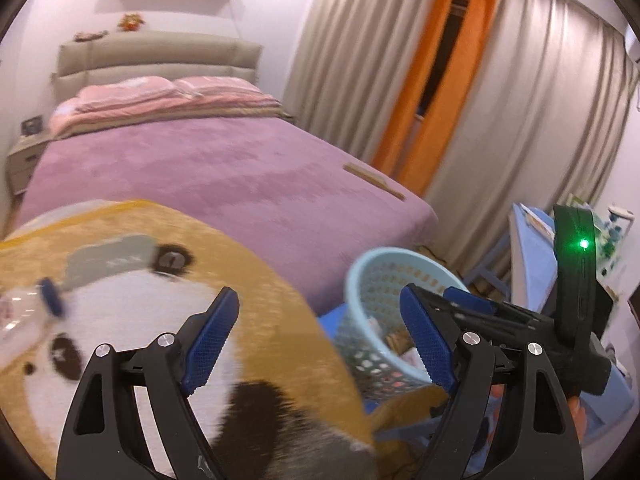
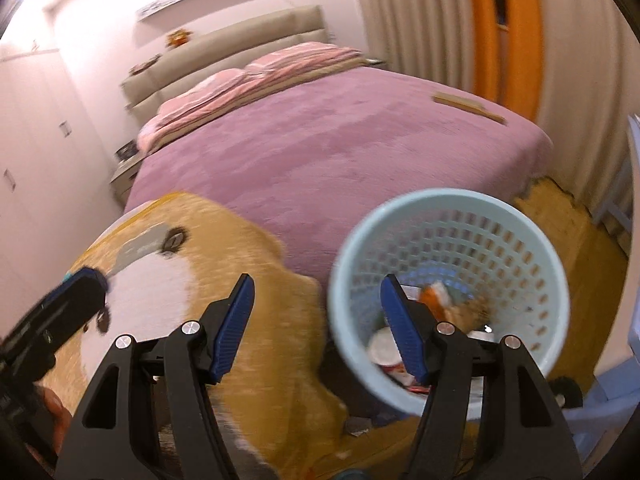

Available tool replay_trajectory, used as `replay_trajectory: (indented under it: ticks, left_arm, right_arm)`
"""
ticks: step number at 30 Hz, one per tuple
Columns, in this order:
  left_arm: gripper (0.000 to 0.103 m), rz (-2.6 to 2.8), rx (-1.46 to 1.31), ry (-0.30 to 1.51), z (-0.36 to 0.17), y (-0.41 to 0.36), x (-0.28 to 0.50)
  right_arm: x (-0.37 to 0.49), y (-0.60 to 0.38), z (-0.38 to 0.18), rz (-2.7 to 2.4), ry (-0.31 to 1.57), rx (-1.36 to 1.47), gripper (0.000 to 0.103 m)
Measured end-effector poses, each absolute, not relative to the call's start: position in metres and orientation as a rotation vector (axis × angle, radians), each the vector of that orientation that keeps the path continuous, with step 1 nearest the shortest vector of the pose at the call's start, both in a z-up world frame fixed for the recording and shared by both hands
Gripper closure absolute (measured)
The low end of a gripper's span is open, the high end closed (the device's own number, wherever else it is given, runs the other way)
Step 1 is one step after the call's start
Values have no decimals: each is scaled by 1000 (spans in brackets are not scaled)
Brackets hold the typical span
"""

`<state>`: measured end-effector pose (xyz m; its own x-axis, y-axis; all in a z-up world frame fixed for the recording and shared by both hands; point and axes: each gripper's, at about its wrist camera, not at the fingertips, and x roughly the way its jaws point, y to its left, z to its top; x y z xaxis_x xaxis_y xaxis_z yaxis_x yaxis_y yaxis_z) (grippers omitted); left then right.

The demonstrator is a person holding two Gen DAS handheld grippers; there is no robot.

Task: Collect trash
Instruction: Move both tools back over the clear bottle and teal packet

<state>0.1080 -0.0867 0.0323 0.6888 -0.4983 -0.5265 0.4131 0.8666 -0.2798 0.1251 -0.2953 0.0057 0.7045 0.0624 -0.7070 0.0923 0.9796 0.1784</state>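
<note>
**Both grippers empty, bottle at the edge of view**

The left hand-held gripper (image 1: pixel 320 336) is spread wide with nothing between its blue pads; the right hand-held gripper (image 2: pixel 318 326) is likewise wide open and empty. A clear plastic bottle (image 1: pixel 24 316) with a blue cap lies on the panda blanket (image 1: pixel 256 280), far to the left of the left gripper and partly cut off by the frame edge. The pale blue basket (image 2: pixel 448 216) stands on the right beside the bed (image 1: pixel 224 168), some trash already inside. Both views are blurred. Likely risks: a hurried reach could pinch blanket pile along with the bottle, or the smooth round bottle could squirt from the pads; a careless swing could tip the light basket.
</note>
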Motion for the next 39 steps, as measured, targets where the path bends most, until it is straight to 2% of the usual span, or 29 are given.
replay_trajectory:
  ticks: [11,24,32,39]
  left_arm:
    - [22,-266,-225,589,43,34,101]
    - [22,7,-351,643,19,183,95]
    - [22,-42,-420,755,-23,214,115]
    - [23,-196,-441,805,-40,197,130]
  right_arm:
    - [139,-184,21,187,790,91,41]
    - [162,-55,-2,420,917,96,38]
    - [185,-18,-17,443,986,139,38]
    - [207,-18,-31,422,1038,185,38]
